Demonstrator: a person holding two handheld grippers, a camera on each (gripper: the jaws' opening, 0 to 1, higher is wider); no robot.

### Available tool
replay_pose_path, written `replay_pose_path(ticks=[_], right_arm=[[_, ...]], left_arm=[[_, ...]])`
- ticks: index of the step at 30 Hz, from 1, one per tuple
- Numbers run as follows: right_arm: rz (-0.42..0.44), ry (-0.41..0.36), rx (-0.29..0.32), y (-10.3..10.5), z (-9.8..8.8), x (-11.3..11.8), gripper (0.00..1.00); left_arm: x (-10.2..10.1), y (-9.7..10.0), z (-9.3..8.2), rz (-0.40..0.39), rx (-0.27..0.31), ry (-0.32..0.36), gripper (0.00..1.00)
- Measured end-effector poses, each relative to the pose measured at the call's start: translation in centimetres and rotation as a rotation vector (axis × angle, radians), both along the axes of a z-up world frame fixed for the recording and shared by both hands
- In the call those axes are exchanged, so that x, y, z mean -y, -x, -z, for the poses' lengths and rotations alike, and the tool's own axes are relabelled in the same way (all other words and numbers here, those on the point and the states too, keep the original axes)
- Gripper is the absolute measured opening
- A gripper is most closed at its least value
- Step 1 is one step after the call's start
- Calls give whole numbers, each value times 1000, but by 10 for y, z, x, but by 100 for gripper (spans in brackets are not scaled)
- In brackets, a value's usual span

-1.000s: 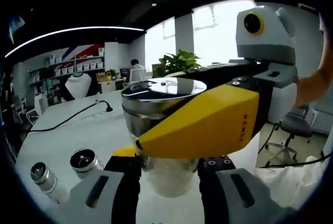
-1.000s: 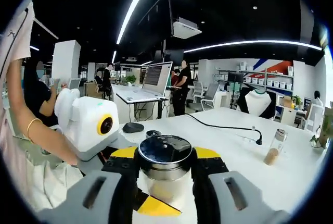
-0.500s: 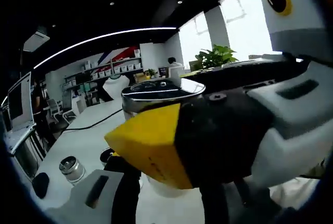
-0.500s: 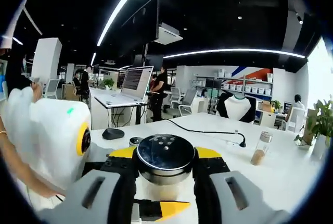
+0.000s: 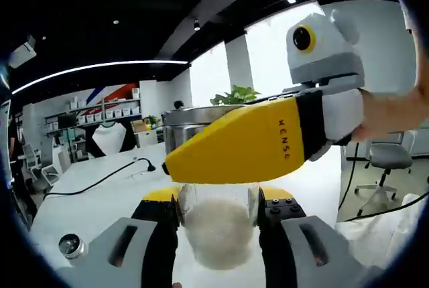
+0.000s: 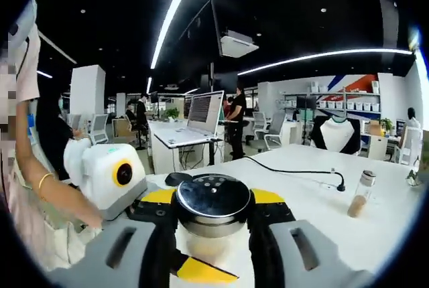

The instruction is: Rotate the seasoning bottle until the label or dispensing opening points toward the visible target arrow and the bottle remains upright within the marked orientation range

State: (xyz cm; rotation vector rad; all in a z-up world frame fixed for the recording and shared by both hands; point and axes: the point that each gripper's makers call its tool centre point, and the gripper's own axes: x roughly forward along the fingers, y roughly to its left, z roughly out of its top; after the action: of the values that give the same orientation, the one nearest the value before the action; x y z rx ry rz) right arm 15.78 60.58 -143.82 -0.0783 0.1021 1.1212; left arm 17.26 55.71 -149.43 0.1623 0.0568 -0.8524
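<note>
The seasoning bottle (image 5: 218, 231), clear glass half full of white grains, stands upright between my left gripper's (image 5: 218, 202) black jaws, which are shut on its body. Its steel lid (image 6: 213, 194) has several small holes near the far edge. My right gripper (image 6: 213, 205) is shut on that lid, its yellow-topped jaws pressed to both sides. In the left gripper view the right gripper (image 5: 201, 142) reaches in from the right, and its yellow jaw covers the lid's front. In the right gripper view the left gripper (image 6: 201, 262) comes in from the left, below the lid.
On the white table (image 6: 315, 201) are a small bottle of brown spice (image 6: 362, 195), a black cable (image 6: 295, 169) and a black mouse (image 6: 177, 179). Another small bottle (image 5: 70, 246) stands at lower left in the left gripper view. A person's hand (image 5: 389, 110) holds the right gripper.
Both grippers have kept their hold on the bottle. Both cameras swung. The left gripper view now meets the lid edge-on, and the right gripper looks smaller in it than half a second ago.
</note>
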Motion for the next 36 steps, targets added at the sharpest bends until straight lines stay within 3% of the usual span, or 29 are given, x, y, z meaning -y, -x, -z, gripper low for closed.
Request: replay_pose_path(ticks=[1,3,5,7,8,10,14,19,22,25,28,30,31,34,36], right_arm=[[-19,2,2,3,-1,0,38],[-55,9,12,10,-3,1,38],[-66,13,15,14,-4,2,38],[-50,11,27,13,-6,4,38],[-28,13,31,10,-6,7,38],[-15,-3,9,8,-6,9,38],[25,45,70,9,-2,9,38],[139,0,-11,1,4,18,37],[183,-11,-15,0,4,20,37],[259,-21,-15,-1,4,21,36],[342,-48,-24,-5,4,19,36],[396,-60,-34,-8,6,17,37],[419,-67,-40,-9,6,17,37],[421,-64,-48,-11,8,16,37],[386,-83,-78,-10,7,16,36]], left_arm=[[3,1,0,24,-13,-4,50],[11,7,-4,122,25,-33,52],[17,12,-4,183,7,-45,52],[15,6,-6,119,10,-28,50],[12,2,-5,71,-20,-7,49],[15,3,-6,75,-10,0,48],[16,0,-1,-15,-7,-13,48],[12,-5,4,-149,-61,25,47],[10,-7,3,-196,-54,33,47],[2,-12,3,-305,-42,14,47],[-2,-13,1,-377,-37,82,47],[-7,-13,2,-424,-15,52,47],[-6,-12,2,-428,-4,41,47],[-6,-10,4,-410,-44,85,47],[-9,-9,1,-388,4,59,47]])
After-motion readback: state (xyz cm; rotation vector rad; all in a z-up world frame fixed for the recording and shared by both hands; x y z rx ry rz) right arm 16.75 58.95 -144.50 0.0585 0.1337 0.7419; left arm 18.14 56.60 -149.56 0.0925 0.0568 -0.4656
